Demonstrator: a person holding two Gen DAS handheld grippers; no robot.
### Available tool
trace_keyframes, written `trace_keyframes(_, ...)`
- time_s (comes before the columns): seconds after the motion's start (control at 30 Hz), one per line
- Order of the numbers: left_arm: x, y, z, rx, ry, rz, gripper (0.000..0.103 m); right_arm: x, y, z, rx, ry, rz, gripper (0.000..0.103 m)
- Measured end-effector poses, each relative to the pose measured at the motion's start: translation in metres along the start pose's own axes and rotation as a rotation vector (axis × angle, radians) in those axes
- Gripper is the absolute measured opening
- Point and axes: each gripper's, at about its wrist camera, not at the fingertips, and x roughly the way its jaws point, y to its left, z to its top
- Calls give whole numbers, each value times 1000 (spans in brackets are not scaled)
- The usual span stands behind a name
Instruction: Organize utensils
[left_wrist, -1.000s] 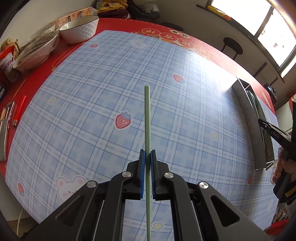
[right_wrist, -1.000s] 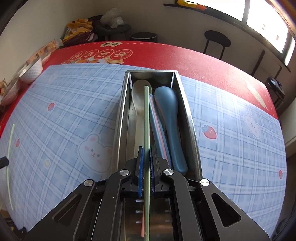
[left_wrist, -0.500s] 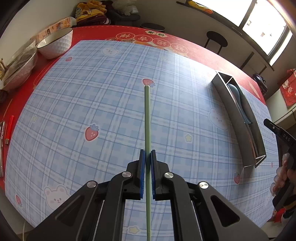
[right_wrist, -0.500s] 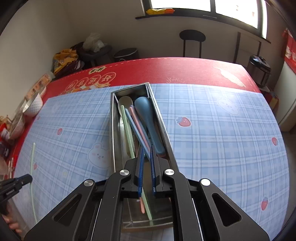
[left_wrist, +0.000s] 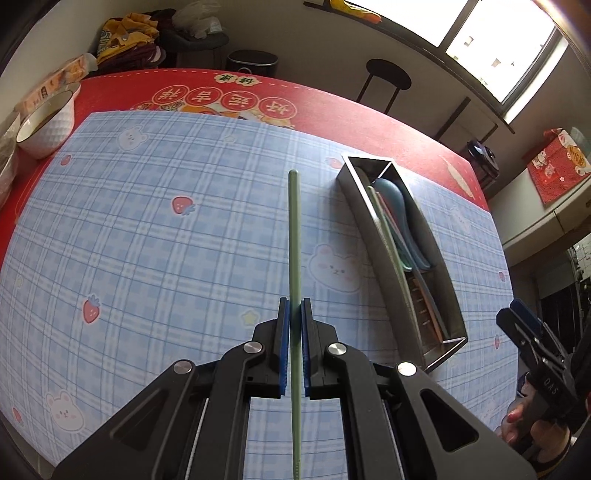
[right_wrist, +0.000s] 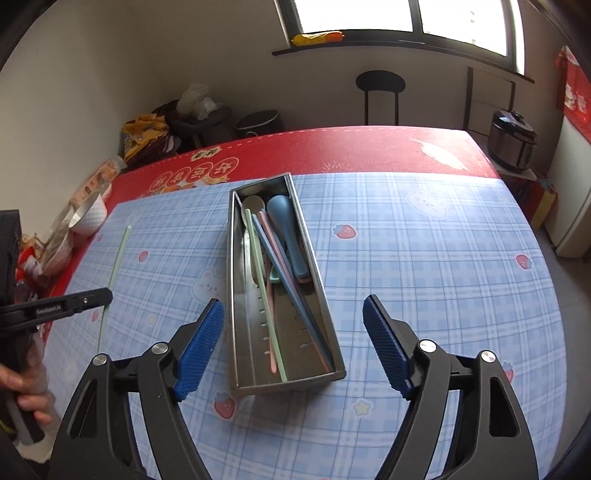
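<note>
Right gripper (right_wrist: 293, 345) jaws opening, its green chopstick now dropped in the metal tray (right_wrist: 236, 295) ahead; left gripper (left_wrist: 293, 349) clamps the mate (left_wrist: 293, 236), due next

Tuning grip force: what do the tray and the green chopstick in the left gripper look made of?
Tray: likely stainless steel, brushed finish; grey sheen, thin folded walls, slotted floor.
Green chopstick: probably matte plastic or a fibre composite; even pastel colour, no gloss. It is clamped in the left gripper. The right gripper is opening, nothing between its jaws.
</note>
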Motion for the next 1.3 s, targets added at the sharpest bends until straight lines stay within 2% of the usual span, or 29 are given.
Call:
trace_keyframes(0.23, 23, -55, 24, -36, 27, -81, 6, -15, -37, -5, 60, -26, -21, 85)
trace_keyframes(0.4, 48, -95, 43, -52, 14, -115, 6, -24, -67, -14, 94, -21, -73, 86)
trace_keyframes(0.6, 84, -124, 56, -50, 26, -100, 6, -35, -101, -29, 156, -6, -110, 86)
trace_keyframes(0.83, 111, -118, 61, -139, 29, -57, 6, -46, -125, -47, 200, 10, -153, 86)
trace_keyframes(0.93, 118, -118, 54, -144, 20, -5, 6, -46, -128, -51, 181, 34, -217, 86)
trace_keyframes(1.0, 120, -118, 48, -140, 25, 31, 9, -46, -130, -52, 173, 37, -214, 86)
trace_keyframes(1.03, 119, -116, 47, -133, 24, 31, 15, -47, -130, -52, 178, 31, -205, 86)
trace_keyframes(1.07, 116, -115, 45, -122, 21, 22, 28, -49, -130, -51, 181, 25, -198, 86)
trace_keyframes(1.13, 105, -113, 43, -87, -3, 10, 38, -50, -127, -48, 179, 14, -187, 86)
trace_keyframes(1.2, 91, -113, 43, -35, -30, 25, 39, -50, -125, -44, 180, 2, -169, 86)
trace_keyframes(1.3, 66, -109, 42, 26, -68, 55, 48, -49, -115, -34, 171, -17, -132, 86)
